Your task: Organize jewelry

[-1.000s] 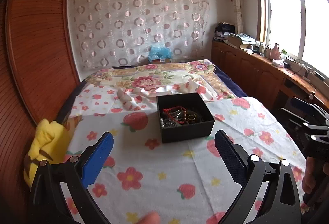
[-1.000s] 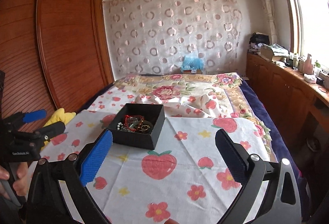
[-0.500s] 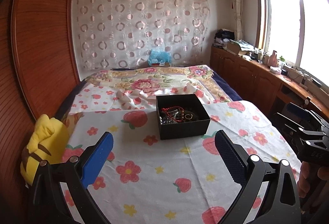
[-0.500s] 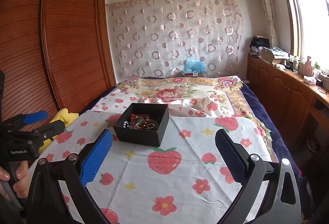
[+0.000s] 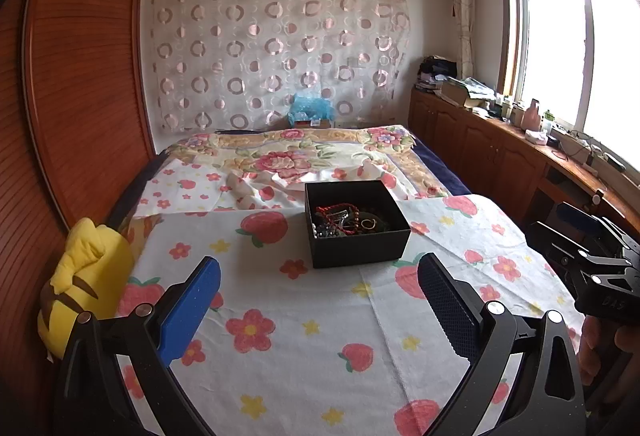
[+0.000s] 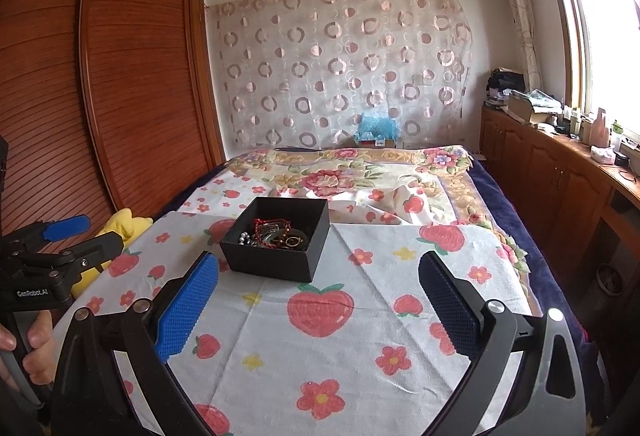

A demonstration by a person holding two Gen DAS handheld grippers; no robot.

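A black open box (image 5: 356,226) (image 6: 276,240) stands on the bed's strawberry-print cloth (image 5: 304,320) (image 6: 340,340). Inside it lies a tangle of jewelry (image 5: 346,220) (image 6: 276,232): a red cord, pale beads, gold rings. My left gripper (image 5: 320,300) is open, hovering over the cloth short of the box, with nothing between its blue pads. My right gripper (image 6: 318,296) is open too, to the right of the box and nearer than it. Each gripper shows at the edge of the other's view, held by a hand.
A yellow plush toy (image 5: 86,276) lies at the bed's left edge by the wooden wardrobe (image 5: 76,75). A floral blanket (image 5: 296,155) covers the far half of the bed. Wooden cabinets (image 5: 488,151) with clutter run along the right under the window.
Both grippers have drawn back and risen from the box, so it looks smaller and farther. Both stay open. The box and jewelry have not moved.
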